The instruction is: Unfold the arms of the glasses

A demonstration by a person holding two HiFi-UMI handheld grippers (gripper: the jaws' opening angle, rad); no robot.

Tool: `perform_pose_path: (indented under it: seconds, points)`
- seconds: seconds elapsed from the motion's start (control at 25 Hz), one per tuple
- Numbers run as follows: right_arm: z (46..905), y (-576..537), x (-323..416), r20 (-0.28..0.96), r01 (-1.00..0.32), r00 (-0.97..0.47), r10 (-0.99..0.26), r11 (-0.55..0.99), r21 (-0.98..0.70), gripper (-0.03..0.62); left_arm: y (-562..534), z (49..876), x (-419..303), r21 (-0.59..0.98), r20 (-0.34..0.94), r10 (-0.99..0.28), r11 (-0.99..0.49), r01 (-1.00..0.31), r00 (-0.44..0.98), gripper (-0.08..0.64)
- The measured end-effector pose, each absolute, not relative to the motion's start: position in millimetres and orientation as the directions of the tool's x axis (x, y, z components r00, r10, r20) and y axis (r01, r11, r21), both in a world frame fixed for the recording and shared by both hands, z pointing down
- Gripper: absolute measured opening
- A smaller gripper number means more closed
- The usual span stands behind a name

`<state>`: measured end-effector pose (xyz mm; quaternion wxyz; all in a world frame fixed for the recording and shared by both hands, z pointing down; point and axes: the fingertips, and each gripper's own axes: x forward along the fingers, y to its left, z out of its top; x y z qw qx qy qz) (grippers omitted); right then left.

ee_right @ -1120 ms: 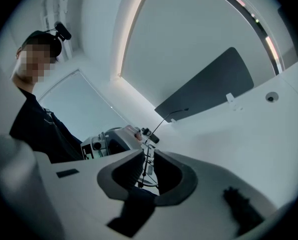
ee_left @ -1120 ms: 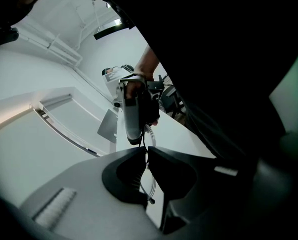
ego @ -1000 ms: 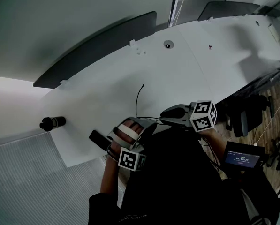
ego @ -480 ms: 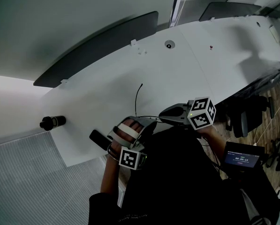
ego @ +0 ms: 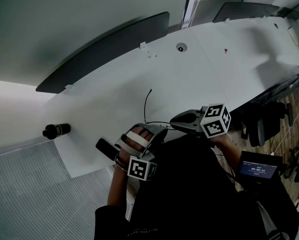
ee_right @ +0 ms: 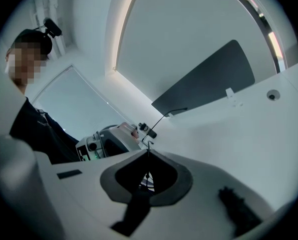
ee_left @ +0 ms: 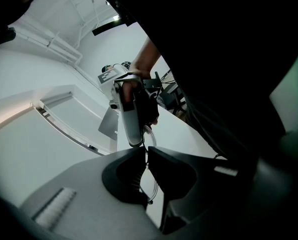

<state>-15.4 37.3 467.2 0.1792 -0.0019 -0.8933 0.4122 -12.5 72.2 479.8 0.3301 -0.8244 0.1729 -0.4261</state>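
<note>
The glasses are held between my two grippers in the lower middle of the head view, just above my dark sleeves. One thin dark arm curves up and away from them over the white table. My left gripper has its jaws pinched together on the frame. In the left gripper view the clear lens rim shows both above and below the spot where the jaws meet. My right gripper comes in from the right of the head view, its tips close to those of the left one. Its jaws have just been closing and stand all but together on a thin part of the glasses, and a bit of lens shows through the gap behind the tips in the right gripper view. Each gripper appears close ahead in the other's view. Just left of my left hand, at the near edge of the table, lies a flat dark slab. Further left, at the middle left of the frame, a black cylinder lies on its side. A long dark partition runs along the table's far edge toward the upper left, and a small round fitting sits in the tabletop at the upper middle. At the lower right a small device with a lit screen stands below a dark office chair.
</note>
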Motion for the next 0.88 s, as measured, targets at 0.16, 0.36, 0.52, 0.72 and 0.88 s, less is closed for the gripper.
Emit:
perform_pose_path:
  seconds: [0.16,0.36,0.52,0.72,0.88]
  points:
    - [466.7,35.9,-15.4,0.321,-0.153,-0.937,0.139,0.663,-0.733,0.017,72.1,478.9,-12.5,-0.691,0.588,-0.566,-0.723,-0.006,0.578,0.023]
    - [468.0,32.7,-15.2,0.326,-0.166,-0.937,0.124,0.664,-0.729,0.017,71.9,482.4,-13.8,-0.683,0.601,-0.559,-0.73,0.004,0.571,0.023]
    - [468.0,30.5,-14.7,0.323,-0.174,-0.94,0.111,0.658,-0.732,0.017,72.4,482.7,-14.1,-0.682,0.604,-0.559,-0.731,0.006,0.568,0.023]
    - [468.3,28.7,-13.3,0.329,-0.184,-0.939,0.102,0.658,-0.73,0.017,72.5,483.1,-13.5,-0.677,0.606,-0.555,-0.736,0.003,0.57,0.023]
    - [469.5,25.8,-19.1,0.323,-0.182,-0.941,0.098,0.658,-0.731,0.017,74.4,484.5,-21.5,-0.663,0.622,-0.548,-0.749,0.004,0.56,0.023]
